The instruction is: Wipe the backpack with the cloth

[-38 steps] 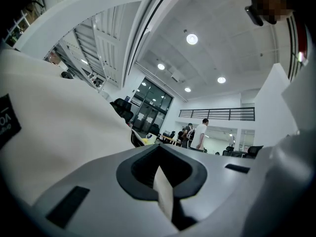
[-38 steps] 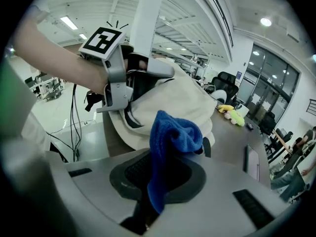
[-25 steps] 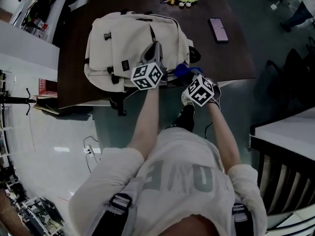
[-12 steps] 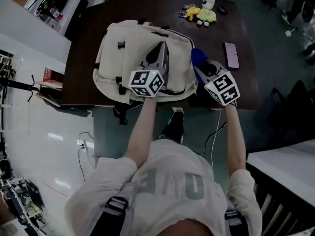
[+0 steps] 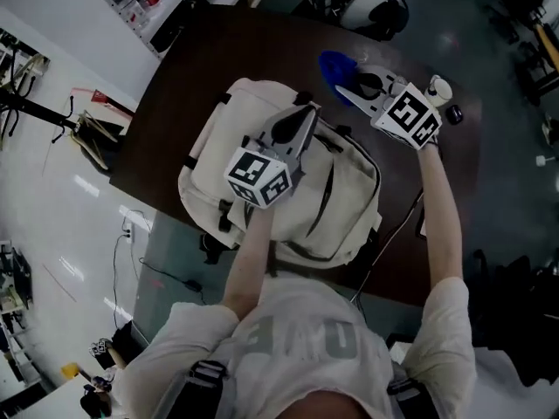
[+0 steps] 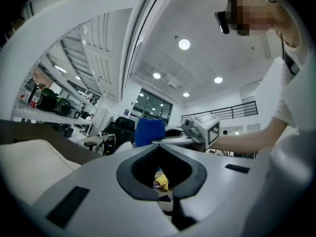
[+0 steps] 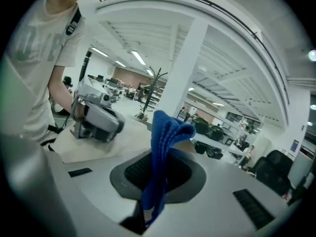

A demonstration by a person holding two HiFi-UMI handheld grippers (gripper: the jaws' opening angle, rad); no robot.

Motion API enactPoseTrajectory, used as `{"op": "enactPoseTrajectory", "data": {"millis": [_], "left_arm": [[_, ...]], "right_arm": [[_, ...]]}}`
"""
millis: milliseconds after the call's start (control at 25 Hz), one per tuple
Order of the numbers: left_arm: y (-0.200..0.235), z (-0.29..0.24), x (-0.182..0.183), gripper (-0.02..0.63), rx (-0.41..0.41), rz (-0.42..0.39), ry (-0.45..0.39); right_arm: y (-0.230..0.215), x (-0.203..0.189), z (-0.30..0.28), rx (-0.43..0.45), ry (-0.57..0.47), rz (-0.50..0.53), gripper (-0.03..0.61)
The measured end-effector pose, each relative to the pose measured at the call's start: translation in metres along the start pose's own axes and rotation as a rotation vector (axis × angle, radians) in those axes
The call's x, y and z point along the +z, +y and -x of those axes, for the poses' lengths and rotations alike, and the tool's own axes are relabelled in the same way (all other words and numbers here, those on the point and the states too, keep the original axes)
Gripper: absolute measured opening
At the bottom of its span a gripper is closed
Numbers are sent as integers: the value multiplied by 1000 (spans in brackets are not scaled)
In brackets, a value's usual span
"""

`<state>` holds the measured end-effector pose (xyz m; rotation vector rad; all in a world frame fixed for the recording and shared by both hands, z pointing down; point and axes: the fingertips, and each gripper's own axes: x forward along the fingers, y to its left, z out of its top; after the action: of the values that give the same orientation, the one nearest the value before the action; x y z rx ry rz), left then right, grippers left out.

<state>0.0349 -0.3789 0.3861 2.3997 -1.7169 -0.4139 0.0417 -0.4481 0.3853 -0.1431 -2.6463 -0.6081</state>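
While clamping the blue cloth [image 5: 334,63] in the right gripper [image 5: 351,82], held it over the dark table [image 5: 201,68] just beyond the cream backpack's [image 5: 342,195] far right corner. Held the left gripper [image 5: 301,117], jaws together and empty, over the backpack's middle.

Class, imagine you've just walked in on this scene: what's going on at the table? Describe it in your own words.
A person stands over a dark table with a gripper in each hand. The right gripper is shut on a blue cloth, held over the table just beyond the far end of a cream backpack that lies flat there. The cloth is not on the backpack. The left gripper, jaws together and empty, is over the backpack's middle; whether it presses down cannot be told.
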Motion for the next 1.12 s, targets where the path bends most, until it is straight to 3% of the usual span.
{"op": "enactPoseTrajectory", "data": {"millis": [200,400,600,720,1120], "left_arm": [[12,-7,-7,2,15,73,39],[30,-12,-17,2,78,140,78],[36,-12,-20,2,102,172,84],[37,-12,-23,2,111,174,95],[33,-20,-39,2,161,31,191]], "right_arm": [[-36,-32,-99,235,-26,33,41],[-2,-59,-168,500,-17,73,41],[36,-73,-187,678,-46,107,41],[51,-75,-183,728,-72,120,41],[78,-112,-115,765,-54,99,41]]}}
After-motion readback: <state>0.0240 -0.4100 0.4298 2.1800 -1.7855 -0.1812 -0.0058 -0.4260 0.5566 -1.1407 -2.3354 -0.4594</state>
